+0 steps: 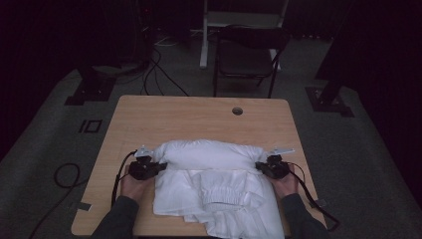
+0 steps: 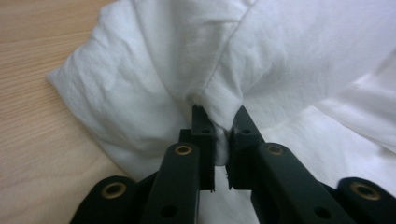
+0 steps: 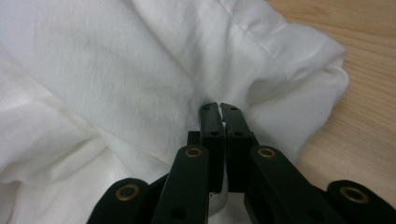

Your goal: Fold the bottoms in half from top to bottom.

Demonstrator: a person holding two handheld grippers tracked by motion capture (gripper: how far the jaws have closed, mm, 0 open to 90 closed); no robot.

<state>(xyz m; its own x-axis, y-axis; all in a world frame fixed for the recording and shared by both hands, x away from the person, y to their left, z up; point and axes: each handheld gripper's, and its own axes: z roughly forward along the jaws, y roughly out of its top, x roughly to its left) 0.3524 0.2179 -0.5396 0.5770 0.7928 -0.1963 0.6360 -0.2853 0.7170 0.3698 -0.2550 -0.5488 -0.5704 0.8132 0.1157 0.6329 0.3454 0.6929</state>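
Note:
A white garment (image 1: 211, 184) lies crumpled on the wooden table (image 1: 199, 117), its far part folded into a puffed roll, a ribbed cuff showing near the middle. My left gripper (image 1: 160, 167) grips the garment's left edge; in the left gripper view the jaws (image 2: 219, 119) pinch a bunch of white cloth (image 2: 224, 70). At the right edge, my right gripper (image 1: 258, 166) holds the fabric too; in the right gripper view its jaws (image 3: 220, 109) are pressed together on a thin fold of the cloth (image 3: 140, 70). Both hands rest low near the tabletop.
A round cable hole (image 1: 237, 110) sits near the table's far edge. Behind the table stands a dark chair (image 1: 246, 57). Cables (image 1: 159, 74) run over the grey floor at the back left. Bare wood lies beyond the garment.

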